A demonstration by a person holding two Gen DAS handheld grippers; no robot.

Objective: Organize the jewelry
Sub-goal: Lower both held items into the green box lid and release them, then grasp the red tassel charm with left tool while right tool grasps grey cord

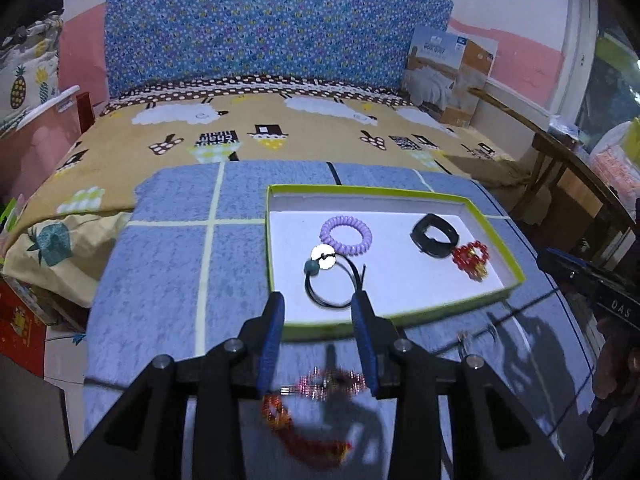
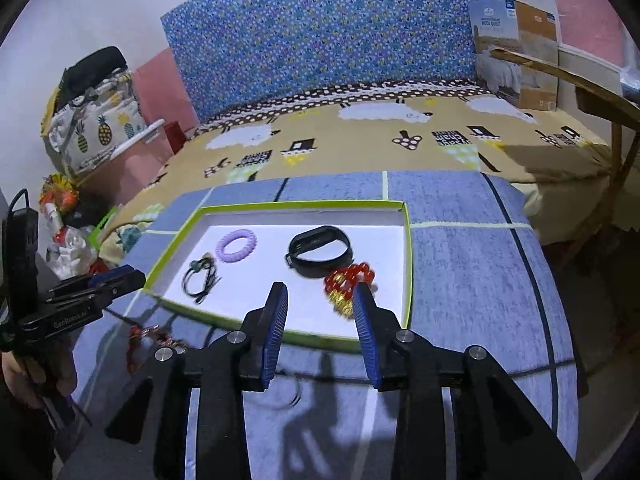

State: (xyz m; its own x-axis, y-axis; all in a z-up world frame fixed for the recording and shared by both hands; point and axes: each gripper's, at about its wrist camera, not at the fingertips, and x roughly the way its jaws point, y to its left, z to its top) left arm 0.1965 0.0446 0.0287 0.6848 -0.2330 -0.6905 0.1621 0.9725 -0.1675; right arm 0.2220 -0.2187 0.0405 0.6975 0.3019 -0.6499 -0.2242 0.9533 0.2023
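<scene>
A green-rimmed white tray [image 1: 496, 240] [image 2: 406, 272] on the blue cloth holds a purple coil band [image 1: 346, 235] [image 2: 236, 246], a black cord bracelet [image 1: 328, 280] [image 2: 200, 278], a black wristband [image 1: 434, 238] [image 2: 320, 250] and a red-gold bead bracelet [image 1: 472, 259] [image 2: 348, 284]. My left gripper [image 1: 318, 306] is open and empty over the tray's near rim. A pink-and-red beaded piece [image 1: 320, 390] [image 2: 150, 338] lies on the cloth under it. My right gripper [image 2: 320, 296] is open and empty at the tray's near edge, beside the red-gold bracelet.
The blue cloth [image 1: 168, 264] covers a small table in front of a bed [image 1: 280, 128]. A thin dark cord [image 1: 480, 332] [image 2: 294, 398] lies on the cloth near the tray. A cardboard box [image 1: 452, 76] and wooden frame [image 1: 560, 148] stand at right.
</scene>
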